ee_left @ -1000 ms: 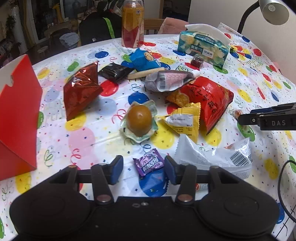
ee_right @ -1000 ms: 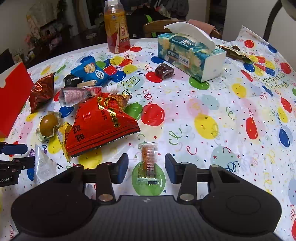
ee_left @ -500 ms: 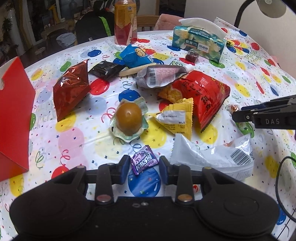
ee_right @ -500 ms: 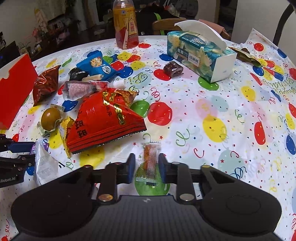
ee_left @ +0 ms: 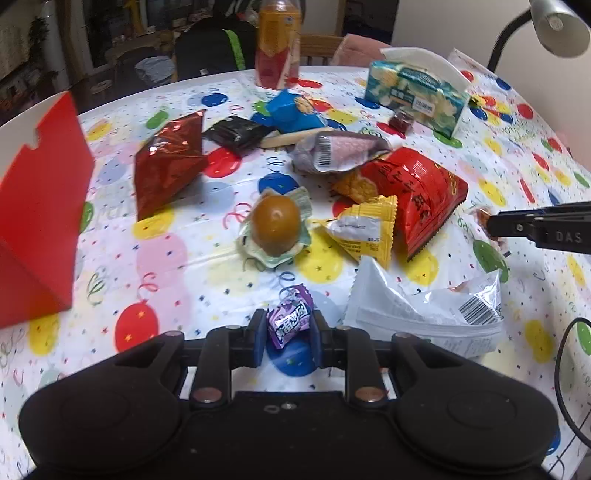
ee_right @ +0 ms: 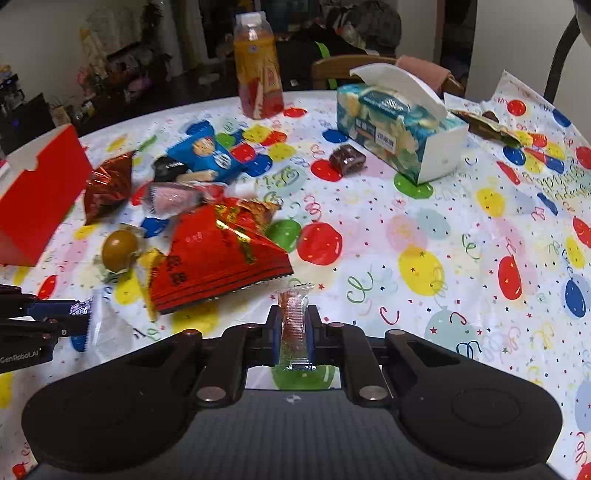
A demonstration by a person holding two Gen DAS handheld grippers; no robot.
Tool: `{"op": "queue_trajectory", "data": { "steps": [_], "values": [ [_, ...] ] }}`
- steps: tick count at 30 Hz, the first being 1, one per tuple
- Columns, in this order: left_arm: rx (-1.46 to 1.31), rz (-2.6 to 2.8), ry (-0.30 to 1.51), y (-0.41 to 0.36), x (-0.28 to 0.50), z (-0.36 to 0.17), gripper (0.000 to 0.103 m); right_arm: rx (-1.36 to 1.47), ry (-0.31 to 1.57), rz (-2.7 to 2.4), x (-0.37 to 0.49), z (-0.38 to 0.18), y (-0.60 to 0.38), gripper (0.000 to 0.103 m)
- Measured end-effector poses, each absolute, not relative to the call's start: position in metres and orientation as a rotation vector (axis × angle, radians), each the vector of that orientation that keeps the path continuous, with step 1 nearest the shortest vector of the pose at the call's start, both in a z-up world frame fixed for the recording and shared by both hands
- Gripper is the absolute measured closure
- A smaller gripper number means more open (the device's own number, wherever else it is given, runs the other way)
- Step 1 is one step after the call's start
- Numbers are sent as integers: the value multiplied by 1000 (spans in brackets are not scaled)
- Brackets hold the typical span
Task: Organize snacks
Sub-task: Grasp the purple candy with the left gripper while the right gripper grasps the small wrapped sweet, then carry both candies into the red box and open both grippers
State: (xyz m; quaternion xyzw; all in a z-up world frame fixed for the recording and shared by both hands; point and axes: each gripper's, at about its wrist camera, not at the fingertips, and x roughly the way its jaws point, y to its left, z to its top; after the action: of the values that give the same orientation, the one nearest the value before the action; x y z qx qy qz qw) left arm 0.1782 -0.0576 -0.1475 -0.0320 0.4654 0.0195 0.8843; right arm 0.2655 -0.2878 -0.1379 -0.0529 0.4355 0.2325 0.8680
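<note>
My left gripper (ee_left: pixel 287 334) is shut on a small purple candy wrapper (ee_left: pixel 290 320), held just above the tablecloth. My right gripper (ee_right: pixel 293 330) is shut on a clear packet with an orange-red snack stick (ee_right: pixel 293 326). A red open box (ee_left: pixel 37 206) stands at the left. Loose snacks lie between: a dark red foil bag (ee_left: pixel 166 166), a brown egg in clear wrap (ee_left: pixel 275 223), a yellow packet (ee_left: pixel 364 230), a large red bag (ee_left: pixel 421 192), a white packet (ee_left: pixel 424 310). The right gripper (ee_left: pixel 495 225) shows at the right edge of the left wrist view.
A tissue box (ee_right: pixel 399 125) and a juice bottle (ee_right: pixel 258 66) stand at the far side. A blue packet (ee_right: pixel 207 153), a black packet (ee_left: pixel 236 133) and a small dark wrapped sweet (ee_right: pixel 347 158) lie near them. A lamp (ee_left: pixel 554 22) rises at the right; chairs stand behind the table.
Both grippers went from open to shut: the left closed on the purple candy, the right on the snack stick packet. Both have lifted slightly with their items.
</note>
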Motion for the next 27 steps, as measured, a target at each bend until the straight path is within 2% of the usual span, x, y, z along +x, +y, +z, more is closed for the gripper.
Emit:
{"op": "queue_trajectory", "data": {
  "steps": [13,27],
  "values": [
    [-97,38,915,-23,150,-111,81,-90,837,489,229,-78,-271,92],
    [-147,50,844,49,125,-60,81,-110,772,611,190,-22,-165,92]
  ]
}}
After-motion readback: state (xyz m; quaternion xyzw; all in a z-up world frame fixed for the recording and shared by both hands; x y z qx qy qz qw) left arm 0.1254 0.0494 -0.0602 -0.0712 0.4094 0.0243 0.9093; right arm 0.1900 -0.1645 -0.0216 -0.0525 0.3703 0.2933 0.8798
